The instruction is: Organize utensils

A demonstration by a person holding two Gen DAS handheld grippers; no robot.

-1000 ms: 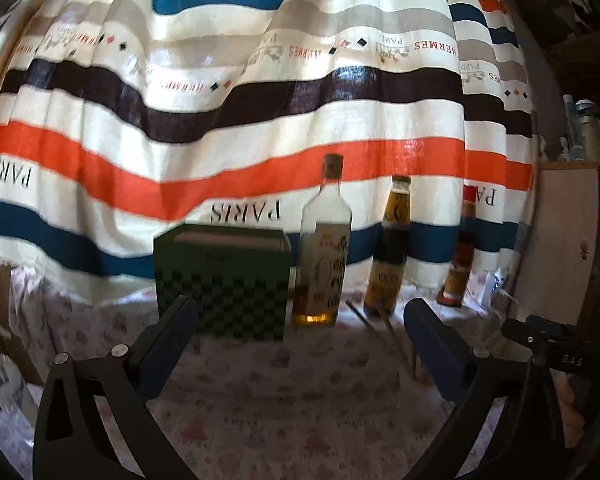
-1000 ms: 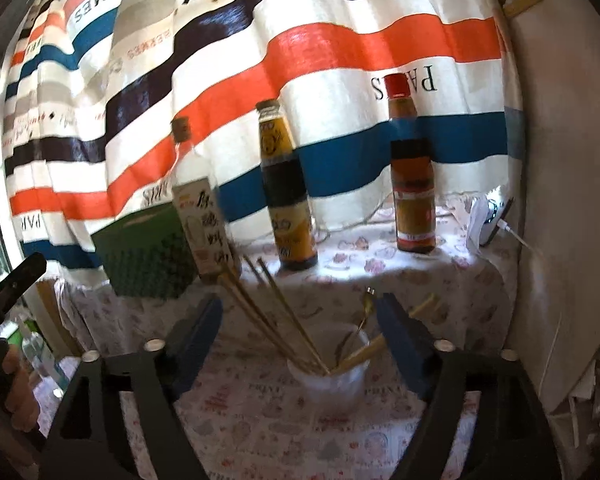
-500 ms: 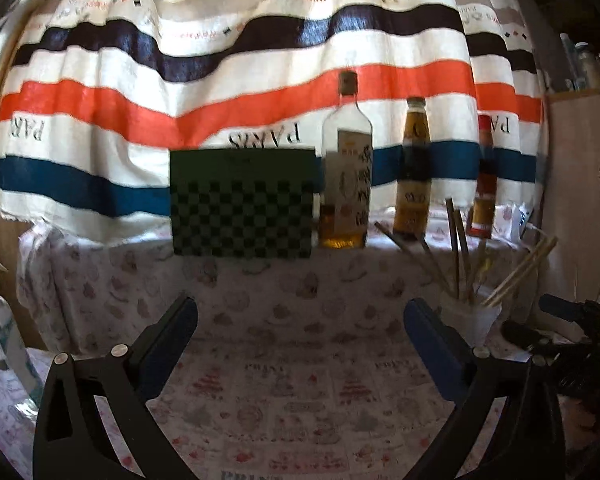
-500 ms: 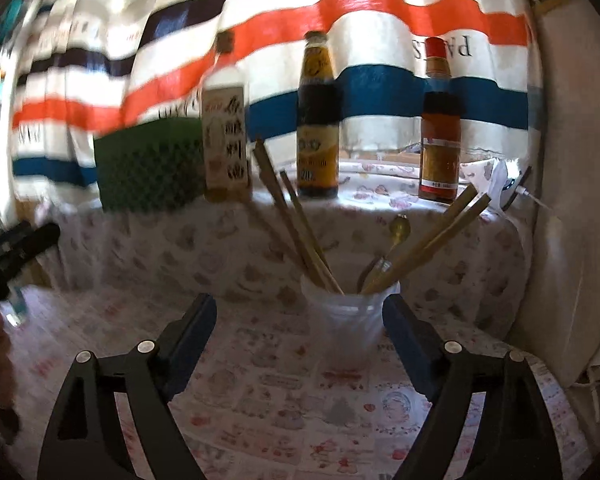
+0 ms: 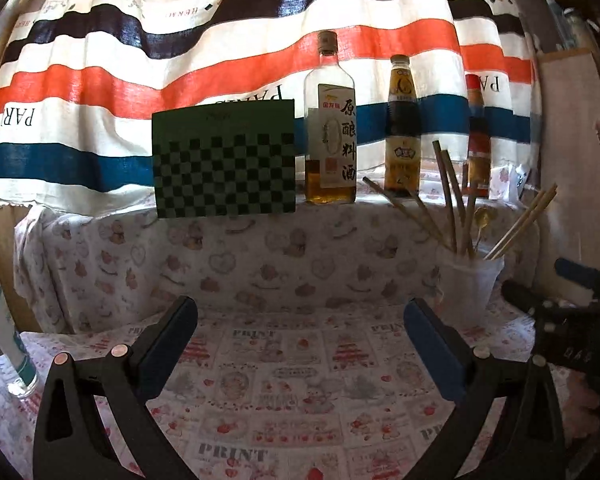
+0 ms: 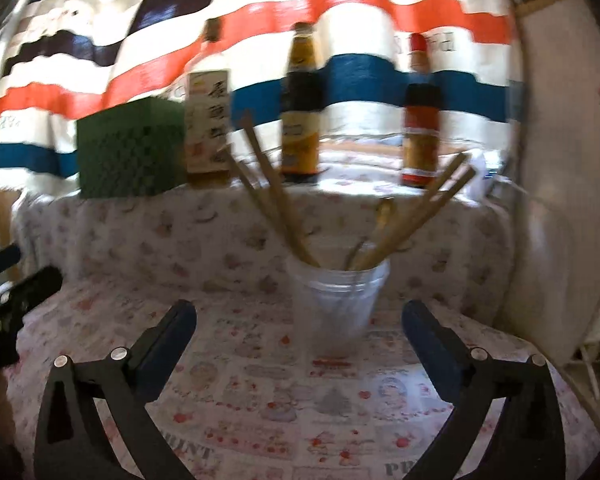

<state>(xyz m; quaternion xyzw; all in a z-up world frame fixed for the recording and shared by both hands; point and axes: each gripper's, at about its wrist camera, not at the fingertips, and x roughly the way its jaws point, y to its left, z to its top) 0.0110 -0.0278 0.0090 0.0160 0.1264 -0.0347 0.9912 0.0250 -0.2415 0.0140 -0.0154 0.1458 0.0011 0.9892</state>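
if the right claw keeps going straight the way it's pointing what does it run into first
Most likely the plastic cup holding chopsticks, centred ahead of the open right claw. Depth is unclear in this blurred view.

Left claw (image 5: 300,340) and right claw (image 6: 299,338) both gape wide, holding nothing.

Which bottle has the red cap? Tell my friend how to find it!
Look at the striped curtain, then the raised ledge below it with three bottles. The red-capped sauce bottle is rightmost, behind the clear plastic cup of chopsticks; the other bottles have brownish caps.
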